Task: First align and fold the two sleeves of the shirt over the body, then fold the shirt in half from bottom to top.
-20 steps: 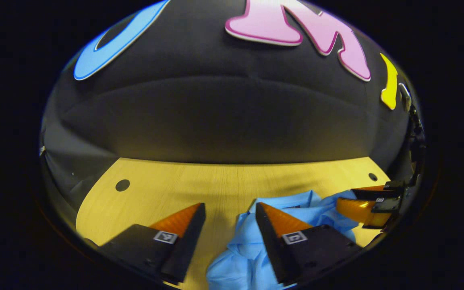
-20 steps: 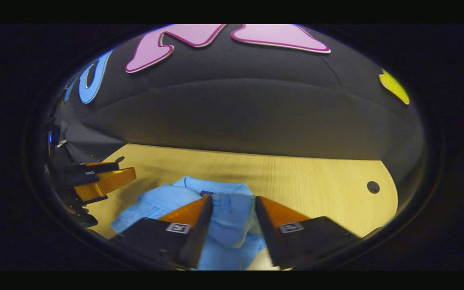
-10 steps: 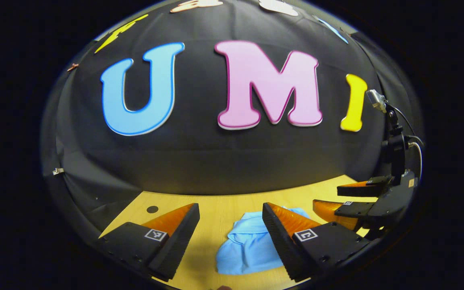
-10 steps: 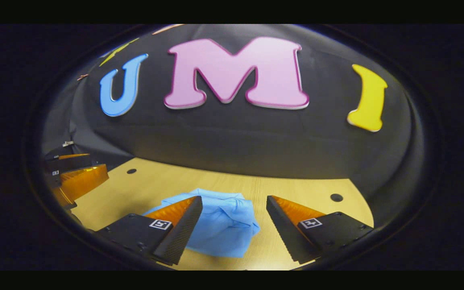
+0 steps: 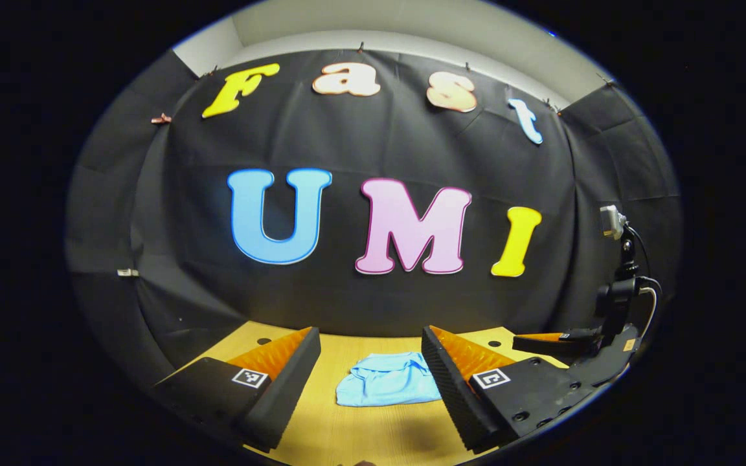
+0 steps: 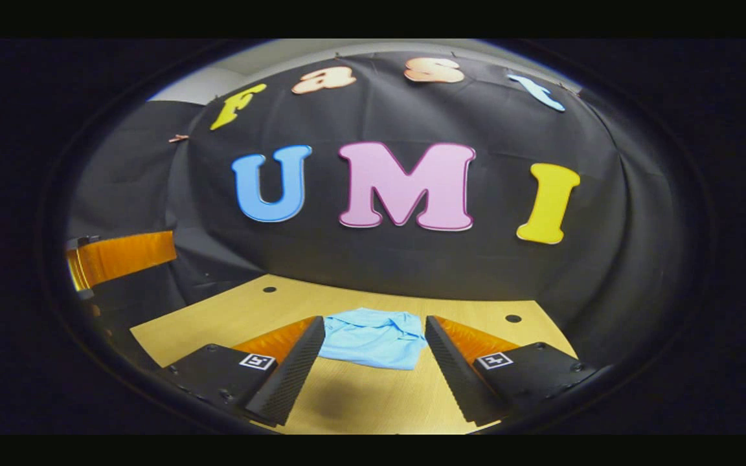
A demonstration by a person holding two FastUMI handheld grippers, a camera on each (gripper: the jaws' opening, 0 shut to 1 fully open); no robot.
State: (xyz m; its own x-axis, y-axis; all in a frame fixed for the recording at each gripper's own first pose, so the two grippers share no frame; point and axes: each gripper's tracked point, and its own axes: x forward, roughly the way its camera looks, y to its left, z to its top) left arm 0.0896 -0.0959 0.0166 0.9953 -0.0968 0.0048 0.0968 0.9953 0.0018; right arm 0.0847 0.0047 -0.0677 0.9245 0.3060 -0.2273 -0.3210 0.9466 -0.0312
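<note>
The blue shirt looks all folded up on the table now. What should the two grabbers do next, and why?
Probably nothing more than easing back and resting. The light blue cotton shirt lies as a small folded bundle on the pale wooden table, with no sleeve sticking out. The left gripper and the right gripper are both open, up off the table and apart from the cloth, so the folding looks done.

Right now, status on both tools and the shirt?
Left tool open, above the table. Right tool open, holding nothing. Shirt lies folded in a compact bundle on the table, beyond both tools. Nothing in the way.
</note>
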